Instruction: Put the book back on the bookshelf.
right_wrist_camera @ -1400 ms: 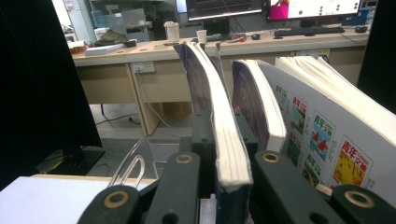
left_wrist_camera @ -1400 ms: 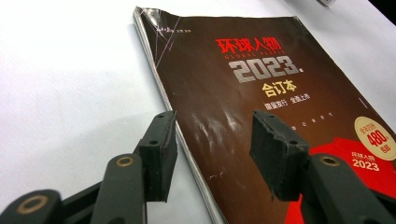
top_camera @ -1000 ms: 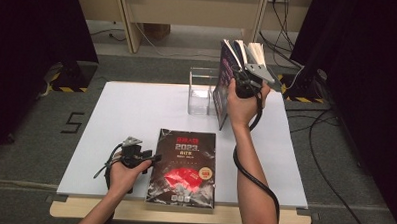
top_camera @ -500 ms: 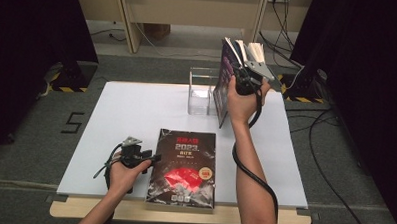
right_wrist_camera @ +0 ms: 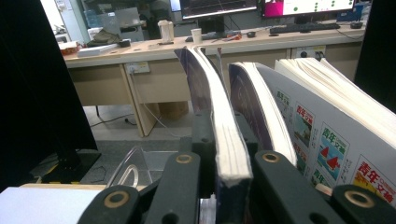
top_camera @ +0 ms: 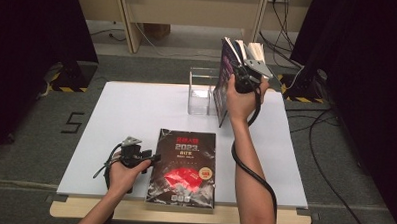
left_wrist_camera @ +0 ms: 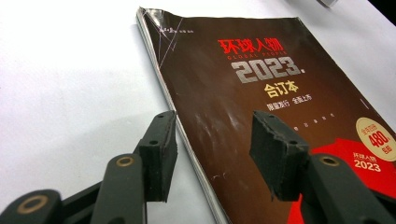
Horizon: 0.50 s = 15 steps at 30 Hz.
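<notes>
A dark magazine (top_camera: 184, 171) with "2023" on its cover (left_wrist_camera: 261, 93) lies flat near the table's front edge. My left gripper (top_camera: 152, 157) rests at its left side. In the left gripper view the gripper (left_wrist_camera: 215, 154) is open, its pads (left_wrist_camera: 161, 154) standing either side of the magazine's edge without pressing it. At the back right my right gripper (top_camera: 240, 73) is shut on the top of an upright purple-covered book (top_camera: 222, 90). In the right gripper view its jaws (right_wrist_camera: 222, 172) clamp that book's white page block (right_wrist_camera: 226, 135).
A clear acrylic rack (top_camera: 201, 89) stands just left of the held book, also visible low in the right gripper view (right_wrist_camera: 135, 172). Two more upright books (right_wrist_camera: 327, 135) lean right of it. The white table (top_camera: 136, 115) has bare room at left and centre. Cables lie on the floor (top_camera: 325, 146).
</notes>
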{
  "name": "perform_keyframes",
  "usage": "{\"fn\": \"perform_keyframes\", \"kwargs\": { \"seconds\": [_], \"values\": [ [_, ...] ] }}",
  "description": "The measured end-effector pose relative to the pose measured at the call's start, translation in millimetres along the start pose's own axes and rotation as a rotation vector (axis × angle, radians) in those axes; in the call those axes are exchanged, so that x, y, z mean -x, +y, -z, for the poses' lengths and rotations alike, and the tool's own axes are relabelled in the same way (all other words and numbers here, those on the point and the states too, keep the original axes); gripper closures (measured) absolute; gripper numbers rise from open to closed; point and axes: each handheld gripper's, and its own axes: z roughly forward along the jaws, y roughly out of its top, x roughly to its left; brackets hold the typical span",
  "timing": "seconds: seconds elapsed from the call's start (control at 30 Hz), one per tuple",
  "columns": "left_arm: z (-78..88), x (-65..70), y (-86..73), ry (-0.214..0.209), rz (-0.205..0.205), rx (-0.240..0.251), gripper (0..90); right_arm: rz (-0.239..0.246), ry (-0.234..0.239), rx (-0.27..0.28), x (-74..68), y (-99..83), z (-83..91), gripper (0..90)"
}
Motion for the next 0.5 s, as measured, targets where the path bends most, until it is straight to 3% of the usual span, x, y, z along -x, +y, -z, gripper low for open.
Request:
{"fn": "perform_keyframes", "kwargs": {
  "seconds": [0.5],
  "values": [
    [0.9, -1.1, 0.5, 0.003, 0.000, -0.003, 50.3, -0.001, -0.005, 0.001, -0.2, 2.1, -5.0, 84.2]
  ]
}}
